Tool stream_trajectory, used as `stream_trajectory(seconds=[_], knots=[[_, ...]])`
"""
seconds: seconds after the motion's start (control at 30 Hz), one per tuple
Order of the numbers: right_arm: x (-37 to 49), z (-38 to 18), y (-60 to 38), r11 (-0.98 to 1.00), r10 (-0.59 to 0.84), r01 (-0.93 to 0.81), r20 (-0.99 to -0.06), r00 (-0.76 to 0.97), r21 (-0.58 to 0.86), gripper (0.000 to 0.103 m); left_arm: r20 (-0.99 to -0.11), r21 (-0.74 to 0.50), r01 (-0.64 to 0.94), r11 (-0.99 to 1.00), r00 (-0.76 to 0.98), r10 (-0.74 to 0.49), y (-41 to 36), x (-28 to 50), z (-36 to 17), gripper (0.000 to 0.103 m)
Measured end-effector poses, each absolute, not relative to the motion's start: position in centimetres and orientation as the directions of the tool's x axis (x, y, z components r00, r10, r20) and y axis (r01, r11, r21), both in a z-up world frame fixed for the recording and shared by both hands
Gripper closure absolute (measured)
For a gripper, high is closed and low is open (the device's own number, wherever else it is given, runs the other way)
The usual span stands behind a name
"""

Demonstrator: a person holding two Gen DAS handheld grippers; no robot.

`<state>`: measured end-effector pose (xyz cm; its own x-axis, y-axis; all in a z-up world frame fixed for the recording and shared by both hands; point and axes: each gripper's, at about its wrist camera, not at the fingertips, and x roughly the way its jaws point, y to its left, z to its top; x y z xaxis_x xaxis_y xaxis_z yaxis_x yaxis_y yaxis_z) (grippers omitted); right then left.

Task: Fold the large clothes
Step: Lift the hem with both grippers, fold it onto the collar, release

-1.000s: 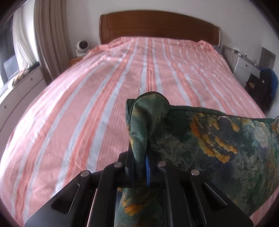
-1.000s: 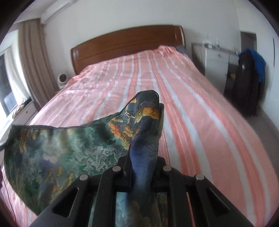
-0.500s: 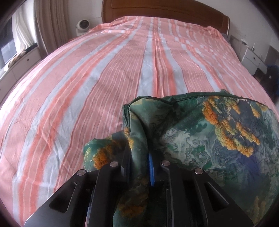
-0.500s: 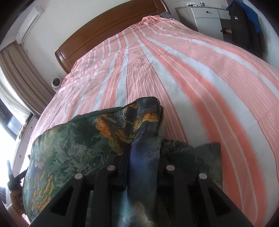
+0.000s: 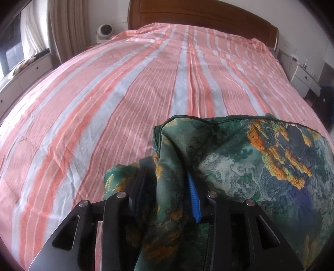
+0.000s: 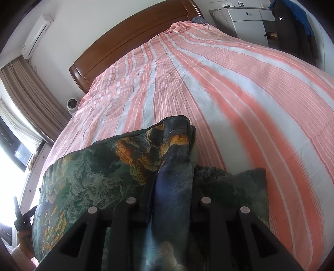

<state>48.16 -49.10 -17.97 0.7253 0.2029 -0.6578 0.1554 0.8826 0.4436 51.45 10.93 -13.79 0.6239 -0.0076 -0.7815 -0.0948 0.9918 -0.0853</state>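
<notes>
Fabric of the green, orange-patterned garment [image 5: 261,166] bunches between both claws, low over the striped bedsheet [image 5: 104,93]. Left gripper [image 5: 169,187] and right gripper [image 6: 171,183] are each clamped on a corner, aimed toward the wooden headboard [image 6: 129,39].

We are seeing the striped bed [image 5: 129,108] lying open ahead toward the wooden headboard [image 5: 200,18]. The green printed garment [image 5: 261,166] is blocking our near right; a white dresser [image 6: 248,23] and dark jacket [image 6: 292,35] are crowding the bed's right side.
</notes>
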Motion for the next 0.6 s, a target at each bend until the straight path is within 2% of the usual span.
stream_trajectory(seconds=[0.17, 0.27, 0.33, 0.4, 0.43, 0.47, 0.53, 0.6], knots=[[48.3, -18.1, -49.0, 0.883, 0.205, 0.153, -0.657, 0.725, 0.445, 0.076, -0.778, -0.091, -0.119, 0.989, 0.628, 0.004, 11.2, 51.2, -13.6, 0.050], [48.2, -17.9, -49.1, 0.879, 0.210, 0.150, -0.650, 0.731, 0.453, 0.073, -0.773, -0.083, -0.151, 0.985, 0.633, 0.031, 11.4, 50.8, -13.4, 0.029], [48.2, -17.9, -49.2, 0.875, 0.216, 0.149, -0.647, 0.732, 0.460, 0.070, -0.786, -0.070, -0.200, 0.977, 0.614, 0.069, 11.7, 50.8, -13.3, 0.005], [48.2, -17.5, -49.1, 0.878, 0.227, 0.136, -0.647, 0.728, 0.460, 0.060, -0.801, -0.093, -0.212, 0.973, 0.597, 0.053, 12.2, 50.8, -13.1, 0.005], [48.4, -17.2, -49.3, 0.879, 0.237, 0.121, -0.643, 0.728, 0.462, 0.045, -0.804, -0.099, -0.212, 0.972, 0.592, 0.047, 12.4, 50.6, -12.9, 0.005], [48.3, -16.8, -49.2, 0.880, 0.248, 0.105, -0.635, 0.731, 0.464, 0.022, -0.804, -0.095, -0.212, 0.973, 0.592, 0.050, 12.4, 50.3, -12.6, 0.005], [47.6, -15.4, -49.4, 0.884, 0.234, 0.099, -0.614, 0.754, 0.458, 0.005, -0.789, -0.065, -0.196, 0.978, 0.611, 0.070, 12.1, 49.3, -11.3, 0.005], [46.4, -13.7, -49.8, 0.888, 0.195, 0.115, -0.590, 0.783, 0.445, 0.005, -0.760, -0.027, -0.168, 0.985, 0.644, 0.089, 11.3, 47.7, -9.5, 0.005]])
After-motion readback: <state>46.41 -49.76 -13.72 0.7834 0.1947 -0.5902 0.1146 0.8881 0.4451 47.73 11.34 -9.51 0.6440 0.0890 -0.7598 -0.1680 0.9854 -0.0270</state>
